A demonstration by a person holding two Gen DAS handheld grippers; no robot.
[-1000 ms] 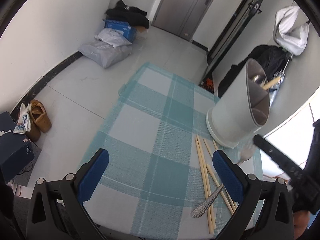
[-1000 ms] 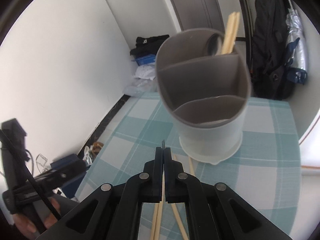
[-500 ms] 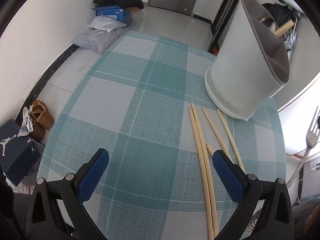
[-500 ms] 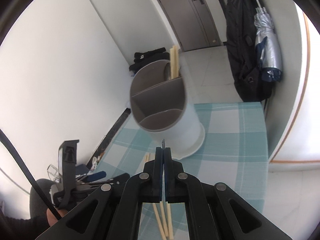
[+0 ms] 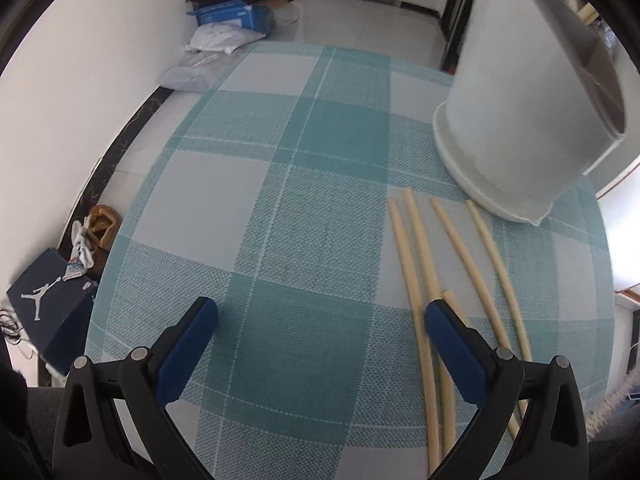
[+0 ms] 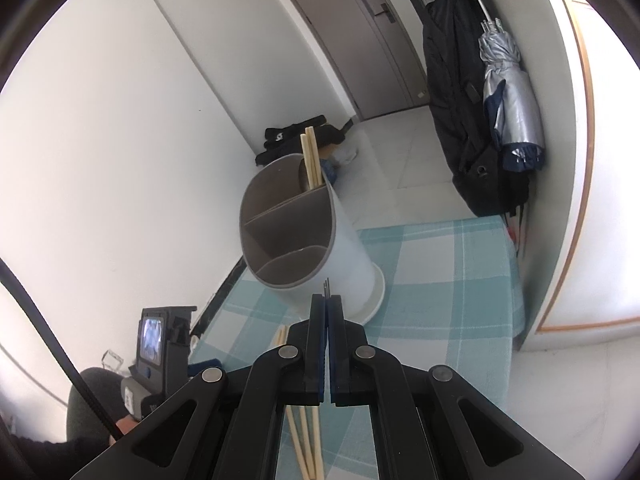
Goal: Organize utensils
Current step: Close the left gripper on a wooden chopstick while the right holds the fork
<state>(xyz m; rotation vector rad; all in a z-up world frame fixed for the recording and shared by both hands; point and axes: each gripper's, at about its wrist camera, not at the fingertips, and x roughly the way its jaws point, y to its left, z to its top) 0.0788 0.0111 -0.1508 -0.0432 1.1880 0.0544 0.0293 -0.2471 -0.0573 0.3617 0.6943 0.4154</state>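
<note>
A white utensil holder (image 5: 516,120) with grey inner compartments stands at the table's far right; in the right wrist view the holder (image 6: 304,244) has two chopsticks (image 6: 311,162) upright in its back compartment. Several loose wooden chopsticks (image 5: 424,280) lie on the teal checked tablecloth (image 5: 280,220) in front of it. My left gripper (image 5: 320,320) is open and low over the cloth, its right finger (image 5: 452,340) above the chopsticks. My right gripper (image 6: 327,300) is shut on a fork, whose tines (image 6: 327,285) stick out past the fingertips, held high in front of the holder.
The table's left edge drops to a tiled floor with a blue shoe box (image 5: 48,312), shoes (image 5: 100,228) and bags (image 5: 224,44). A backpack (image 6: 468,120) and a folded umbrella (image 6: 512,96) hang by the wall at the table's far right. A closed door (image 6: 360,40) is beyond.
My left gripper has dropped lower and moved forward over the cloth toward the chopsticks. My right gripper has risen and pulled back from the holder, still holding the fork.
</note>
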